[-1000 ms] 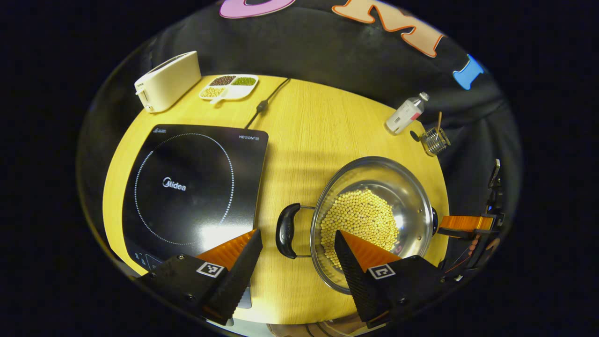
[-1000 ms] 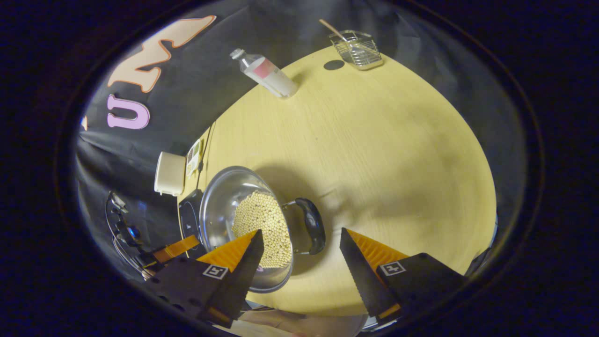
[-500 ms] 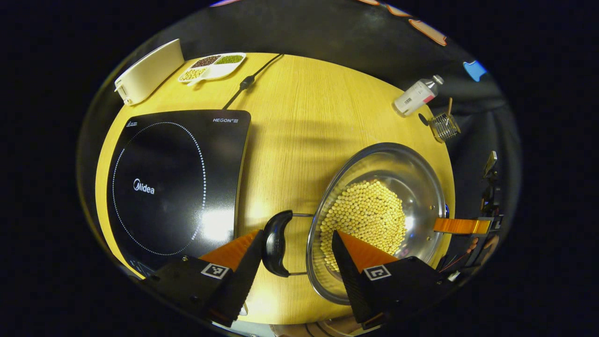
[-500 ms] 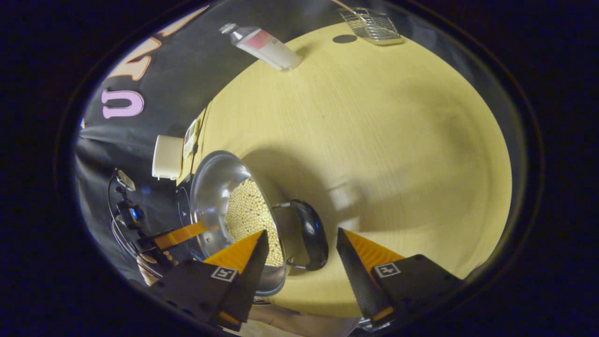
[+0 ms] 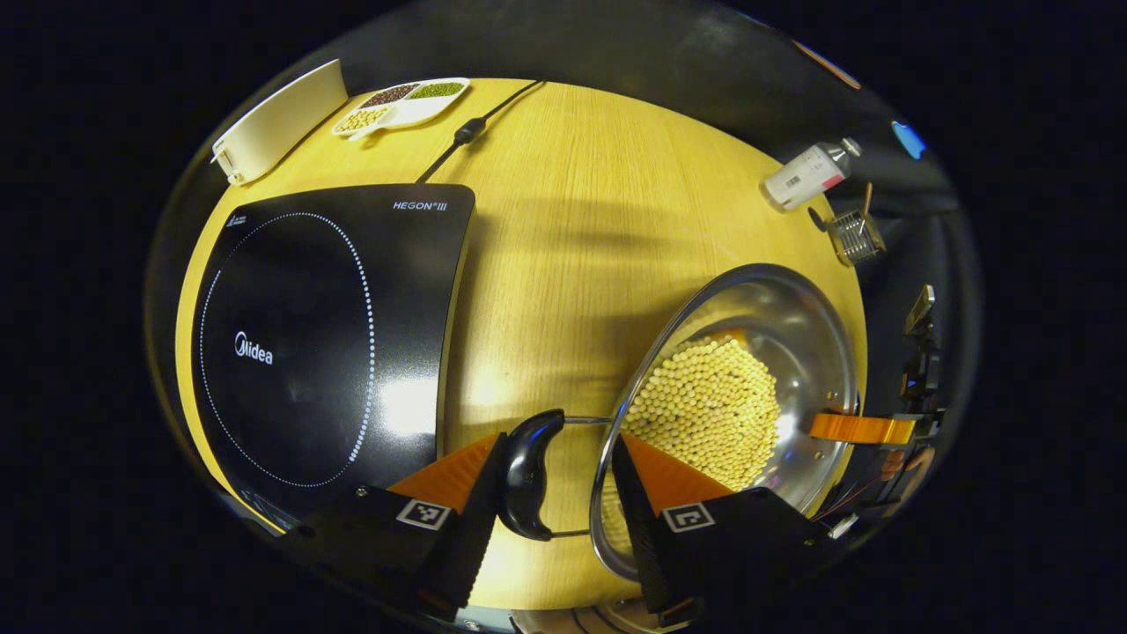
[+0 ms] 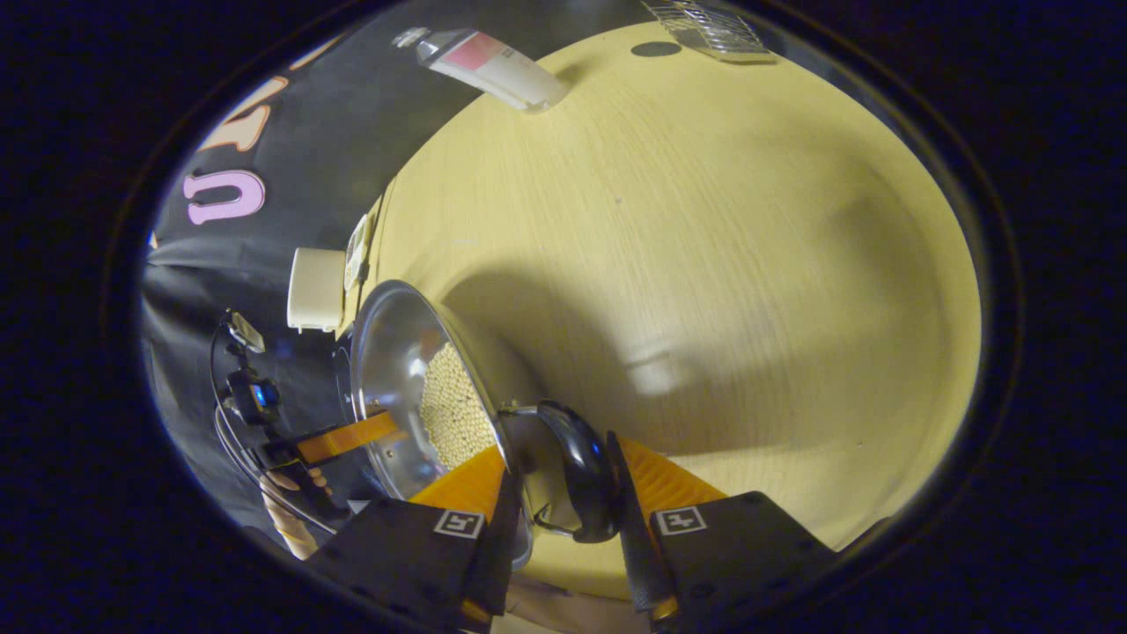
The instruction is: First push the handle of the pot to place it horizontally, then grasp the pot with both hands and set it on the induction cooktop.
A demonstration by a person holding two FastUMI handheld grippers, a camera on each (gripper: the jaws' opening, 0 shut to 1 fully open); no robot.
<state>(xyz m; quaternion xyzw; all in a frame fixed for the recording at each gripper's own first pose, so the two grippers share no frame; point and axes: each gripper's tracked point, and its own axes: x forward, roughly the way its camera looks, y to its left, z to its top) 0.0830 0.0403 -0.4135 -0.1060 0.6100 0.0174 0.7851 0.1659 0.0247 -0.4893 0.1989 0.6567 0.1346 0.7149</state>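
A: So, what changed?

B: Both sets of jaws dropped and narrowed. The left gripper [image 5: 550, 502] now straddles the left handle [image 5: 526, 475], with a gap on the pot side, so nothing is gripped. The right gripper [image 6: 563, 502] has closed tight round the right handle [image 6: 581, 475] (can't tell whether both sides are pressing).

A: And the pot [image 5: 792, 335]?

B: It's sitting on the tabletop [image 5: 563, 220], beside the induction cooktop [image 5: 308, 335] and apart from it. Handles look level, so the push is probably done and the lift comes next.
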